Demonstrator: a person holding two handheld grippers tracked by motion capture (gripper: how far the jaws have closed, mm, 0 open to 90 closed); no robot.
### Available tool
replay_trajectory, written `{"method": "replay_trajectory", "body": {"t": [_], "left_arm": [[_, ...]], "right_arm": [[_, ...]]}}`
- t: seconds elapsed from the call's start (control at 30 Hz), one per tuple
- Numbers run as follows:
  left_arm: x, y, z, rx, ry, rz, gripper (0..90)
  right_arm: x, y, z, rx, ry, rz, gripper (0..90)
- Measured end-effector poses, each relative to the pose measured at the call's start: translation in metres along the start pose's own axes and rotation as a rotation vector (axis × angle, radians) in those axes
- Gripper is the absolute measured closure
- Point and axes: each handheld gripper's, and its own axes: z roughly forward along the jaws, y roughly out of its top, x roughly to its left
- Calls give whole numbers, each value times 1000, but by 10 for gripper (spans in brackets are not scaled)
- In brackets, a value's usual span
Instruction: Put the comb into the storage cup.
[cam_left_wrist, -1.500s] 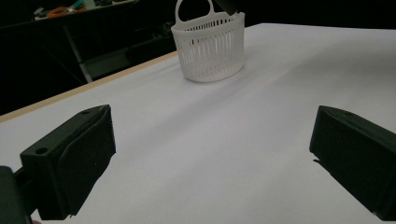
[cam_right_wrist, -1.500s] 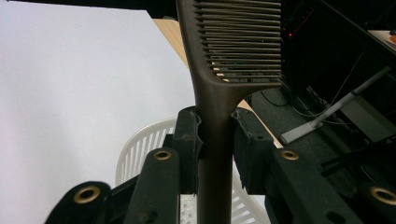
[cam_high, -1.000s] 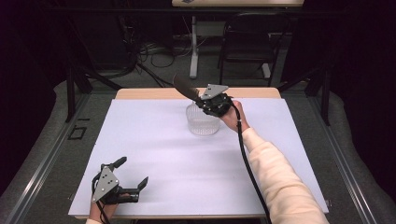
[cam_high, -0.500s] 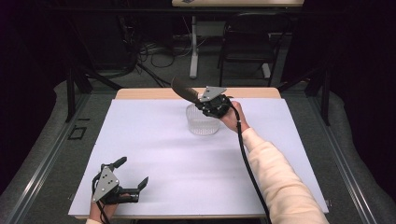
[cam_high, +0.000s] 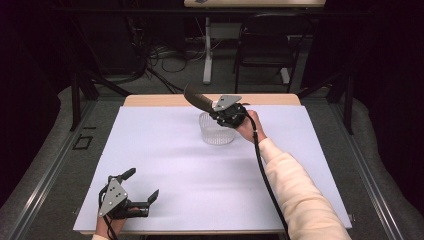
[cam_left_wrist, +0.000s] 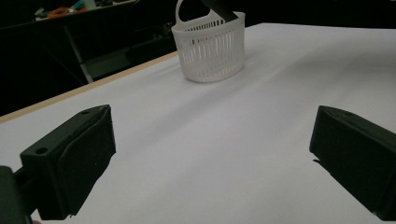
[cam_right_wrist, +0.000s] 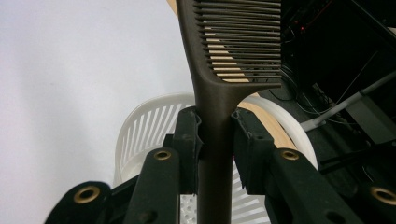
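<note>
A dark brown comb (cam_right_wrist: 224, 60) is clamped by its handle between the jaws of my right gripper (cam_right_wrist: 215, 133), teeth end pointing up and away. In the high view that right gripper (cam_high: 214, 108) hovers above a small white slatted basket (cam_high: 216, 131) at the table's far middle, with the comb (cam_high: 196, 98) sticking out to the left. My left gripper (cam_high: 142, 186) rests near the front left corner of the white table, its jaws wide apart and nothing between them. From the left gripper view the basket (cam_left_wrist: 210, 44) stands far ahead.
The white sheet (cam_high: 165, 150) covers the table, whose wooden edge (cam_high: 165, 100) shows at the back. Beyond it are a chair (cam_high: 265, 45), a table leg (cam_high: 206, 50) and cables on the floor. Metal rails (cam_high: 50, 165) flank the table.
</note>
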Motion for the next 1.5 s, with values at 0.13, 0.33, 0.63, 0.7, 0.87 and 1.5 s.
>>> {"method": "replay_trajectory", "body": {"t": [0.13, 0.33, 0.63, 0.7, 0.87, 1.5], "left_arm": [[0, 0, -1, -2, 1, 0, 3], [0, 0, 0, 0, 0, 0, 3], [0, 0, 0, -2, 3, 0, 5], [0, 0, 0, 2, 3, 0, 5], [0, 0, 0, 0, 3, 0, 5], [0, 0, 0, 0, 3, 1, 5]], "right_arm": [[0, -3, 2, 2, 5, 5, 724], [2, -5, 4, 10, 8, 1, 724], [2, -9, 7, 19, 24, -2, 723], [2, -9, 8, 22, 27, -1, 722], [3, -9, 10, 23, 32, -9, 722], [4, -14, 18, 56, 62, -8, 721]]}}
